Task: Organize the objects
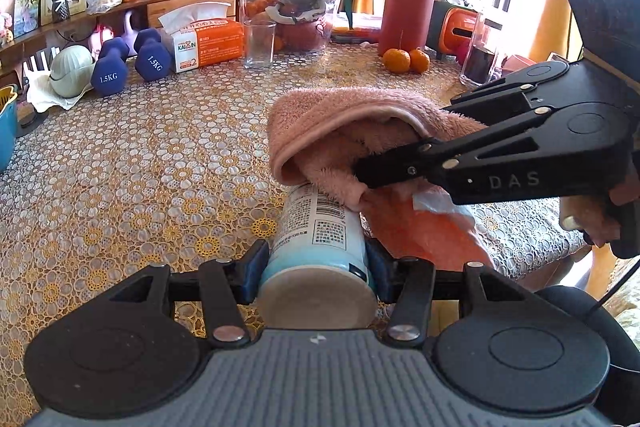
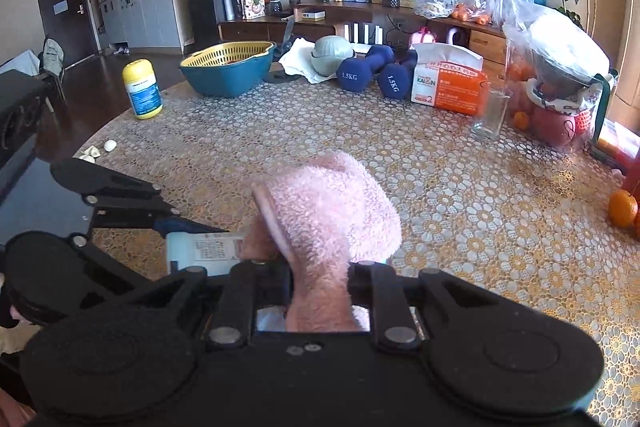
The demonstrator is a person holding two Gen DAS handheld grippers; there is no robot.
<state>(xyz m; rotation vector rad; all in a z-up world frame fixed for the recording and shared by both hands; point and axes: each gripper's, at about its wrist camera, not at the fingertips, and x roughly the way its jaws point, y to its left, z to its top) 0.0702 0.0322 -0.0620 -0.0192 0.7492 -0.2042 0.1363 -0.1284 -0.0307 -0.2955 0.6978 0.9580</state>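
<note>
L gripper (image 1: 316, 267) clamps bottle (image 1: 320, 227) lying on table (image 1: 140, 155); R gripper (image 2: 320, 279) pinches pink towel (image 2: 328, 203) draped over bottle top. Risk: towel snags, drags bottle out of L grip.

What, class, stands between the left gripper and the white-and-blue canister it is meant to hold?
Nothing visible: the left gripper is already shut on the canister, blue pads on both sides. Only the canister's far end is covered, by the pink towel that the right gripper grips.
</note>
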